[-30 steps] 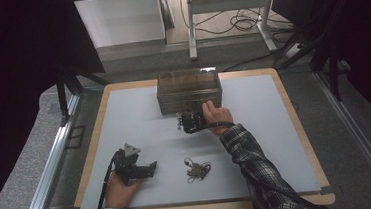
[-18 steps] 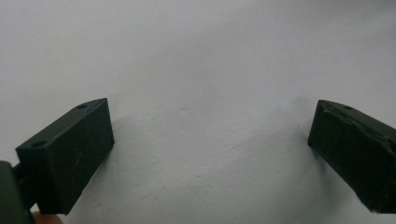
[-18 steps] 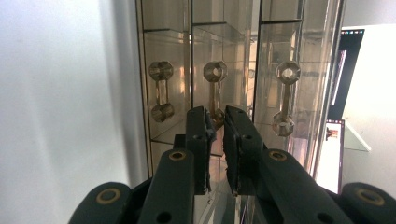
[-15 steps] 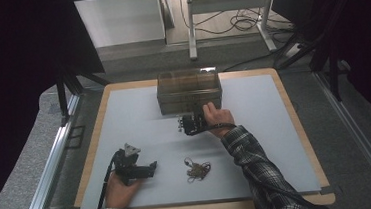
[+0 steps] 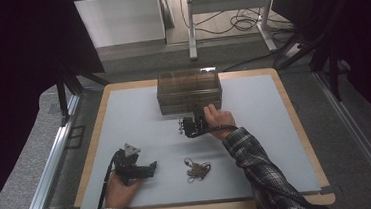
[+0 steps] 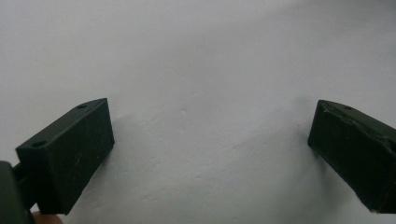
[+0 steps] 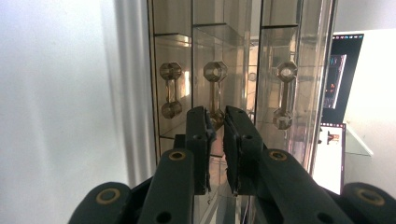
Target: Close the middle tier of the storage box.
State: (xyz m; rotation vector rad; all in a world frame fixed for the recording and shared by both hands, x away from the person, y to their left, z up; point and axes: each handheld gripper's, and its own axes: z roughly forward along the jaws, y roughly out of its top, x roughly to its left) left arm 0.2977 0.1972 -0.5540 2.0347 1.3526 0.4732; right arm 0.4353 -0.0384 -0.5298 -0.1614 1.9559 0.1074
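Right gripper (image 5: 189,128) sits turned on its side on the grey mat (image 5: 124,114), right up against the front of the smoky clear drawer box (image 5: 189,90) that stands near the far edge of the mat. In the right gripper view its two black jaws stand almost together, with only a thin slit between the pads, and they are at the lower end of the middle drawer handle (image 7: 215,91), a clear bar with an eight-sided knob at each end; the lower knob is hidden behind the jaw tips, so I cannot tell for sure whether the pads pinch it or just sit in front of it. Two more handles of the same kind show on either side of it, one to the left (image 7: 171,90) and one to the right (image 7: 285,94). Over on the near left of the mat, the left gripper (image 5: 137,169) rests low in the person's left hand (image 5: 117,190), well apart from the box. The left gripper view shows its jaws spread wide with bare mat between them and nothing held. A small tangle of brownish cord or chain (image 5: 197,169) lies on the mat between the two hands, near the front edge, touched by neither gripper.
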